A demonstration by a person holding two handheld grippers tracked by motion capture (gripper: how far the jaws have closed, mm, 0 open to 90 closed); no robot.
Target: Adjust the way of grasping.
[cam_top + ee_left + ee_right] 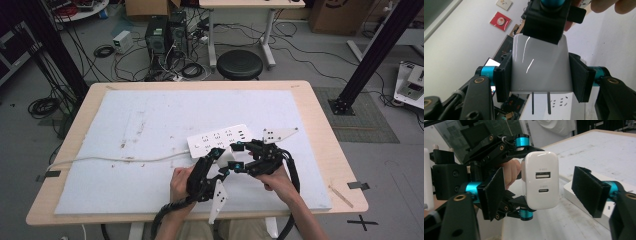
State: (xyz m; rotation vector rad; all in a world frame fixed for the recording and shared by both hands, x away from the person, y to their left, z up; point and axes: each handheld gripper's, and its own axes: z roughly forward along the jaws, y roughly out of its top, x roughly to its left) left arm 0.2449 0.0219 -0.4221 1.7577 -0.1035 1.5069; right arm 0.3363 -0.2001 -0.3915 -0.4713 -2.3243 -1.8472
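Observation:
A white wall charger [227, 159] with two flat prongs [541, 102] is clamped by its sides in my left gripper [223, 161], which is shut on it [539, 65]. The charger's port face [540, 182] points at my right gripper [541, 192], whose open jaws stand on either side of the charger, one pad close and the other well apart. One finger [546, 22] of the right gripper [239, 157] hangs over the charger's far end. The left gripper [524, 177] grips it from behind. A white power strip [220, 137] lies on the mat just beyond both grippers.
A white foam mat [150, 125] covers most of the wooden table [320, 130]. The strip's white cable [115, 159] runs left across the mat to the table's edge. A black stool [241, 64] stands behind the table.

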